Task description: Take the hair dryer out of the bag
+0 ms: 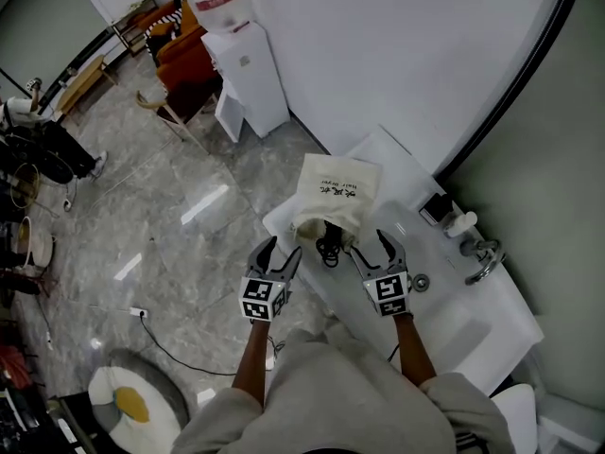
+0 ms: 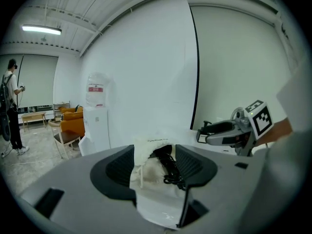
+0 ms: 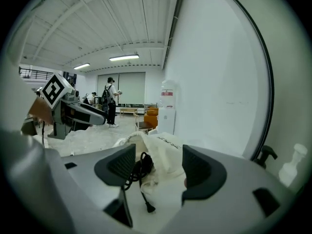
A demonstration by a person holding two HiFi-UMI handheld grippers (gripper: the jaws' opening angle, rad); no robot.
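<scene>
A cream drawstring bag point(image 1: 336, 197) lies on the white counter point(image 1: 454, 324), its mouth toward me. A black coiled cord point(image 1: 328, 244) spills out of the mouth; the hair dryer's body is hidden inside. My left gripper point(image 1: 282, 255) is open just left of the bag's mouth, my right gripper point(image 1: 369, 247) open just right of it. In the left gripper view the bag point(image 2: 146, 167) and the cord point(image 2: 169, 168) show between the open jaws, a little ahead. The right gripper view shows the bag point(image 3: 163, 157) and the cord point(image 3: 139, 172) the same way, the plug lying nearest.
A sink with a tap point(image 1: 482, 258), a drain point(image 1: 420, 281) and a white bottle point(image 1: 461, 223) sit to the right on the counter. A white water dispenser point(image 1: 241, 69) stands on the floor beyond. Orange chairs point(image 1: 180, 50) and a person point(image 2: 10, 106) are far off.
</scene>
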